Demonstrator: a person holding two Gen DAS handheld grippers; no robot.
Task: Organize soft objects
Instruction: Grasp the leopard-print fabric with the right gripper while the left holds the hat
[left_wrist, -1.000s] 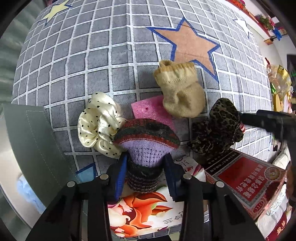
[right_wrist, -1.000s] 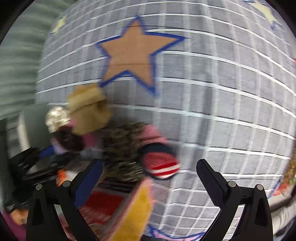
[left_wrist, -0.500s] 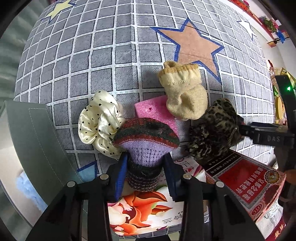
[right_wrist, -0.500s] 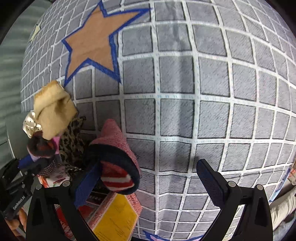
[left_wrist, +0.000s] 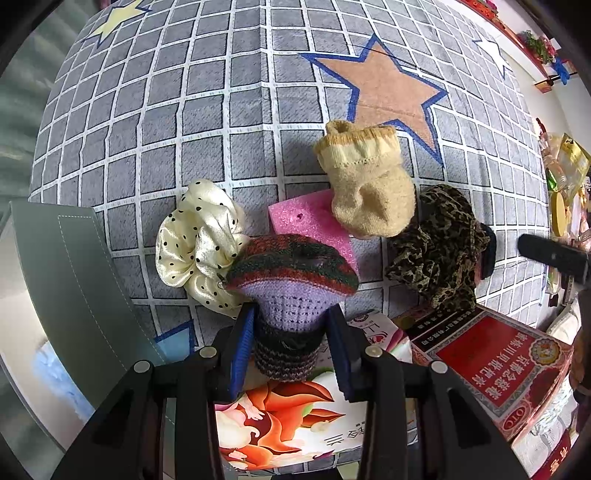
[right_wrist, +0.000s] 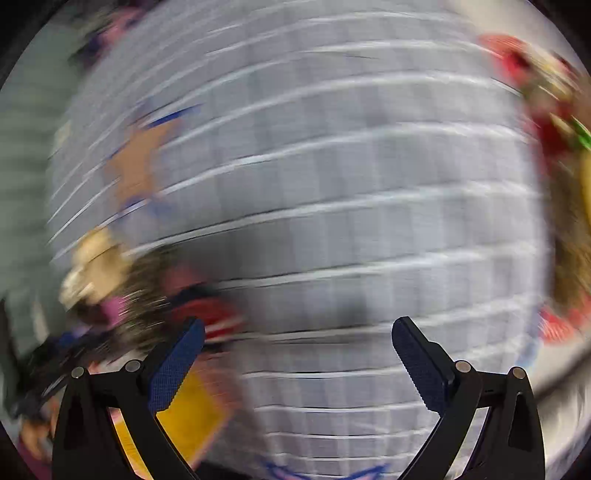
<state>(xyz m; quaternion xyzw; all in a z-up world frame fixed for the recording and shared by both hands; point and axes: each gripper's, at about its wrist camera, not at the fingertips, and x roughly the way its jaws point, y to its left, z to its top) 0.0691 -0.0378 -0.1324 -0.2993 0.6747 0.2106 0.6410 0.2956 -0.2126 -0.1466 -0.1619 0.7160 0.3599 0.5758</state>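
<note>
left gripper pinches the knitted sock, right gripper spread and empty; lowering may snag the polka-dot scrunchie just beside it.

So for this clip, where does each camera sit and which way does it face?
Left wrist: on the left gripper, looking steeply down at the checked cloth; its two fingers clamp a knitted sock by the spotted scrunchie, pink sponge and tan sock.
Right wrist: on the right gripper, angled down at the same cloth, heavily blurred; its fingers stand wide apart with nothing between them.
Shared: the cloth, its orange star and the pile of soft things.
</note>
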